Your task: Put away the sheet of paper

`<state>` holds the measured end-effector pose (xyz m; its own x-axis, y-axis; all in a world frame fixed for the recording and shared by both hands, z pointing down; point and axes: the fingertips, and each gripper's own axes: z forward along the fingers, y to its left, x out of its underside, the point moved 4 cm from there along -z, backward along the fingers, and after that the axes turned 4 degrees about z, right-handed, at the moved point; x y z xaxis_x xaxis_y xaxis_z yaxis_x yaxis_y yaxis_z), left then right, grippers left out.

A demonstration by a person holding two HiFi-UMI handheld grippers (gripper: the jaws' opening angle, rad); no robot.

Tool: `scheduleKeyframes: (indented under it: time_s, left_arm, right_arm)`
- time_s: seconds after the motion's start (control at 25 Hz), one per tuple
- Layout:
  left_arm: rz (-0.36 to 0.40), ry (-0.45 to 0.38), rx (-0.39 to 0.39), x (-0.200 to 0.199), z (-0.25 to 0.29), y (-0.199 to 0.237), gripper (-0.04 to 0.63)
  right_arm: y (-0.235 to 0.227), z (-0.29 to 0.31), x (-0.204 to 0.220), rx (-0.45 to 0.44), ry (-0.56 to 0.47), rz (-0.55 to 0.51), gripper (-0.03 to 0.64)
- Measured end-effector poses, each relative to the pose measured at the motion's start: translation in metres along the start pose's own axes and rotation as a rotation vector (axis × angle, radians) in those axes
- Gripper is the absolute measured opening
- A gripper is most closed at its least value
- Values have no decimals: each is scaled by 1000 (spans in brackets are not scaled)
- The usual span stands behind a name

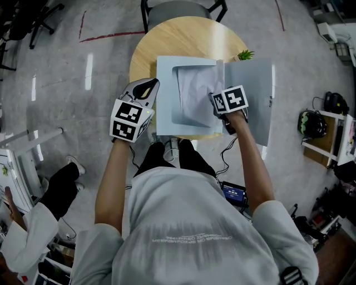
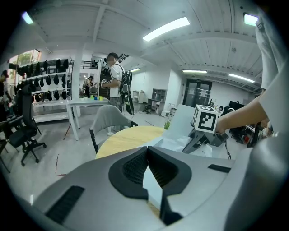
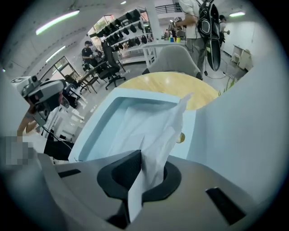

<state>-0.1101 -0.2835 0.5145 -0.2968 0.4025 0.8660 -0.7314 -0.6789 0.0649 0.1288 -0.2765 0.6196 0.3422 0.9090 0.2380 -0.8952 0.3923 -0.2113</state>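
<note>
A crumpled white sheet of paper [image 1: 194,92] lies in the tray of an open pale blue box [image 1: 167,119] on the round wooden table [image 1: 183,36]. My right gripper [image 1: 214,100] is shut on the sheet's right edge, and the sheet [image 3: 149,131] rises from the tray [image 3: 101,122] into the closed jaws [image 3: 137,180]. The box's lid [image 1: 253,94] stands open at the right. At the box's left edge, my left gripper [image 1: 151,84] is shut, with a thin pale strip of the box's rim [image 2: 151,187] pinched between its jaws [image 2: 151,176].
A small green plant [image 1: 245,54] stands behind the lid. A grey chair [image 1: 178,8] is at the table's far side. A seated person [image 1: 33,222] and shelving are at the lower left; a rack with gear [image 1: 317,125] stands at the right.
</note>
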Motion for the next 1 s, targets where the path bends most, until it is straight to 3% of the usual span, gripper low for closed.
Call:
scheduleKeyframes:
  time_s: [0.32,0.8,1.0]
  left_arm:
    - [-4,3,-10,4,-5,4,17]
    - [-31,17,-40,19,-20,12,17]
    - [-32,20,-44,21,-22,13,17]
  right_arm:
    - [13,20,-2,-27,-14,27,32]
    - [29,49,-3,-126,-27,164,65]
    - [33,61,-5,-137,-14,159,112]
